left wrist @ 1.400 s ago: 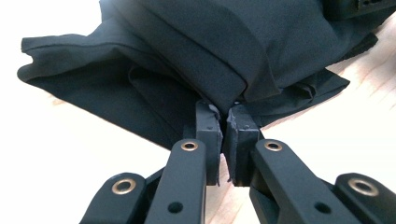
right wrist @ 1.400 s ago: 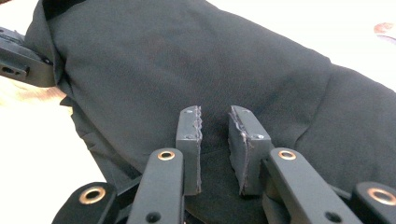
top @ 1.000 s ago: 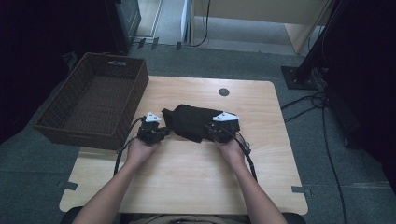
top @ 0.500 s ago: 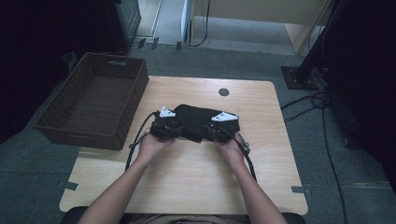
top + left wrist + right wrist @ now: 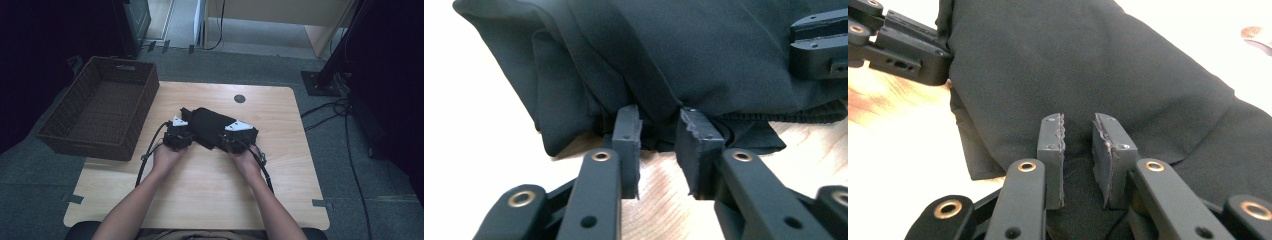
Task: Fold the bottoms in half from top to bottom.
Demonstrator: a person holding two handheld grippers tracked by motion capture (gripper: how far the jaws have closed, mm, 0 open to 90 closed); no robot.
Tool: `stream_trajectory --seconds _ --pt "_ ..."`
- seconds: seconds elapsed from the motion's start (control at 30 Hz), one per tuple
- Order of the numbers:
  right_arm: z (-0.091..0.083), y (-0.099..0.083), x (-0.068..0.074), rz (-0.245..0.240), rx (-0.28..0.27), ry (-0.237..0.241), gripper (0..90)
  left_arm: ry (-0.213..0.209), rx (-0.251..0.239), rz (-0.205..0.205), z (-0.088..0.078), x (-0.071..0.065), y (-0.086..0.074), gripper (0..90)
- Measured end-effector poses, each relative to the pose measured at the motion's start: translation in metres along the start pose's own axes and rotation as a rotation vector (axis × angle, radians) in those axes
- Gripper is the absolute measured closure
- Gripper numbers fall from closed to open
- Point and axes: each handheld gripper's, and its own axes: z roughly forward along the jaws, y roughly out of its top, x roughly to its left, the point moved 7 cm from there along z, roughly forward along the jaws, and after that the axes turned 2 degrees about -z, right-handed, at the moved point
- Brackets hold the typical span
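A black cloth (image 5: 207,122) lies folded in a thick bundle at the middle of the wooden table (image 5: 215,195). My left gripper (image 5: 187,129) is at the bundle's near left edge. In the left gripper view its jaws (image 5: 658,117) have just been closing, and bunched folds of the cloth (image 5: 589,60) sit pinched between the tips. My right gripper (image 5: 225,132) rests on the bundle's near right part. In the right gripper view its narrow-set jaws (image 5: 1078,122) hold a ridge of the cloth (image 5: 1088,60). Each view shows the other gripper's jaw at a top corner.
A dark woven basket (image 5: 95,142) stands at the table's left edge, with nothing visible inside. A small round black cap (image 5: 239,98) sits in the tabletop behind the cloth. Cables (image 5: 340,110) trail over the floor to the right. Bare wood lies in front of my hands.
My left gripper has moved right, from beside the cloth's left end onto its near left edge. The right gripper has kept still on the cloth.
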Motion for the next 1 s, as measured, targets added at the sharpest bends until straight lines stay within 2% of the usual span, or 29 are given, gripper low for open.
stream_trajectory --seconds 0.1,0.17,0.23,0.43,0.47,0.5,0.67,0.77,0.8,0.83,0.9,0.93,1.0 --pt "0.001 0.0 0.0 -0.011 -0.005 -0.006 75.5 0.002 -0.004 0.014 0.001 0.001 0.002 84.6" --pt "0.001 0.0 0.0 -0.016 -0.004 -0.004 75.6 0.003 -0.008 0.025 0.001 0.001 0.003 87.9" --pt "0.0 0.0 0.0 -0.018 -0.003 -0.001 75.8 -0.01 -0.008 0.019 0.0 0.003 0.004 88.8" --pt "0.0 0.0 -0.002 -0.023 -0.004 0.014 78.5 -0.011 0.001 0.063 -0.006 0.01 0.005 89.3" --pt "0.0 0.0 -0.003 -0.026 -0.005 0.014 78.9 -0.007 0.003 0.068 -0.007 0.011 0.005 89.3" --pt "-0.001 0.0 -0.003 -0.027 -0.004 0.013 79.0 0.018 0.006 0.073 -0.008 0.014 0.005 89.8" --pt "0.0 -0.001 -0.003 -0.027 -0.002 0.014 79.3 0.049 -0.007 0.022 -0.013 0.035 0.005 90.0" --pt "0.0 0.0 -0.003 -0.026 0.002 0.015 79.6 0.071 -0.01 0.018 -0.013 0.042 0.007 90.0" --pt "0.0 0.0 -0.003 -0.026 0.003 0.017 79.9 0.061 -0.009 -0.008 -0.012 0.046 0.007 90.0" --pt "-0.001 0.0 -0.003 -0.023 0.005 0.02 80.2 0.056 -0.006 -0.022 -0.011 0.048 0.007 90.0" --pt "-0.001 0.0 -0.003 -0.025 0.004 0.021 80.5 0.078 -0.005 -0.001 -0.008 0.047 0.008 90.0" --pt "-0.001 0.0 -0.003 -0.028 0.003 0.021 80.5 0.078 -0.009 -0.012 -0.008 0.046 0.01 89.9" --pt "-0.001 0.0 -0.004 -0.024 0.003 0.024 80.4 0.051 -0.01 -0.026 -0.008 0.045 0.01 86.7"
